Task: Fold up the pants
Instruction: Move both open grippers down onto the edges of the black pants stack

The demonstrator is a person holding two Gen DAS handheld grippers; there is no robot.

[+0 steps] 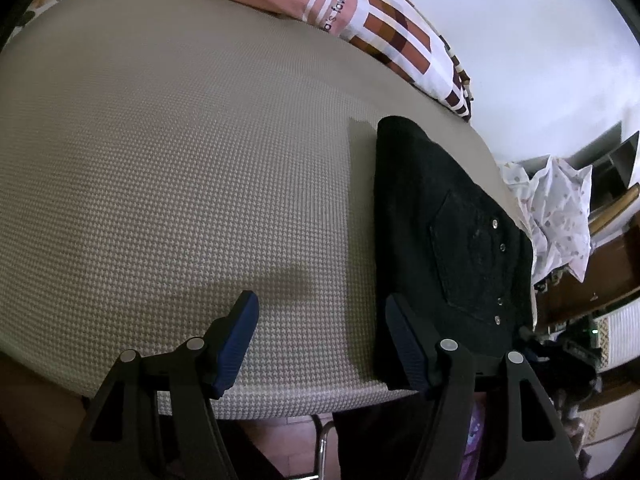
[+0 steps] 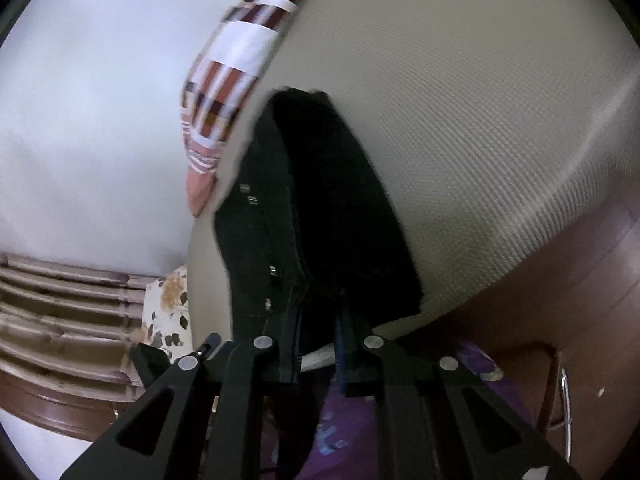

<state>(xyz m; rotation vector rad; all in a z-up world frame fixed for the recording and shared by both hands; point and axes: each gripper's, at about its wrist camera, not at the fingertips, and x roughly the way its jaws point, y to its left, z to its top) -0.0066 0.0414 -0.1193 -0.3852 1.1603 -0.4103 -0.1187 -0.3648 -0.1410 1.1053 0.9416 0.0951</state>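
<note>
Left gripper (image 1: 320, 344) gapes empty; right gripper (image 2: 320, 344) pinches black pants (image 2: 332, 208); pillow lettering (image 1: 338, 12) unreadable

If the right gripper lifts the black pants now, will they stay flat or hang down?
The black pants would likely droop: they are soft cloth, folded in layers. They look thick, with a riveted pocket, so probably rather heavy. The right gripper pinches only one edge, so the layers may slide open.

L fingers (image 1: 320, 340) apart, R fingers (image 2: 344, 356) clamped.
</note>
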